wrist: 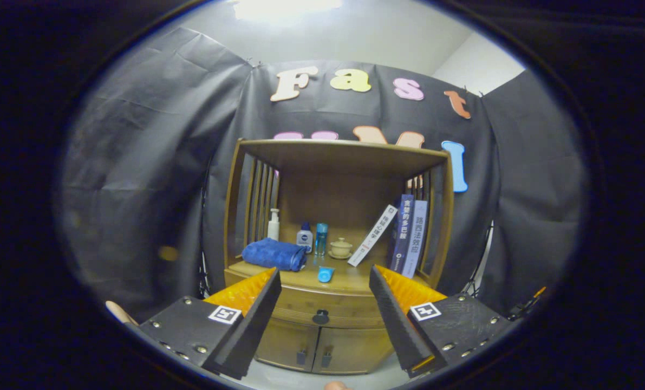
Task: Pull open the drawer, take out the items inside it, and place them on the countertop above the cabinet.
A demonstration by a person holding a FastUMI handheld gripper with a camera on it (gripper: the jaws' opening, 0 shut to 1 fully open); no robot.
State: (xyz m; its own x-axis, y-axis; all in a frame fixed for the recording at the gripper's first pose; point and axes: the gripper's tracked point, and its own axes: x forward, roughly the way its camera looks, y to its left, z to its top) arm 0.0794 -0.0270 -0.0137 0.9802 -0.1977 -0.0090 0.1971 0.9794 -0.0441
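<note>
A wooden cabinet (349, 336) stands ahead against the booth wall. Its drawer (300, 303) is closed, with a dark round knob (320, 317) at the middle of its front. The knob sits between my fingers and well beyond them. My gripper (325, 276) is open with nothing between the fingers. The countertop (349, 279) above the drawer holds a folded blue towel (274, 254), a small blue object (325, 274) at the front edge, bottles and books. What is inside the drawer is hidden.
On the countertop stand a white pump bottle (273, 224), a small blue-capped bottle (304, 236), a blue tumbler (321, 239), a lidded ceramic cup (340, 248), a leaning white book (372, 235) and two upright books (409, 234). Two cupboard doors (322, 349) lie below the drawer. Slatted sides and a roof enclose the shelf.
</note>
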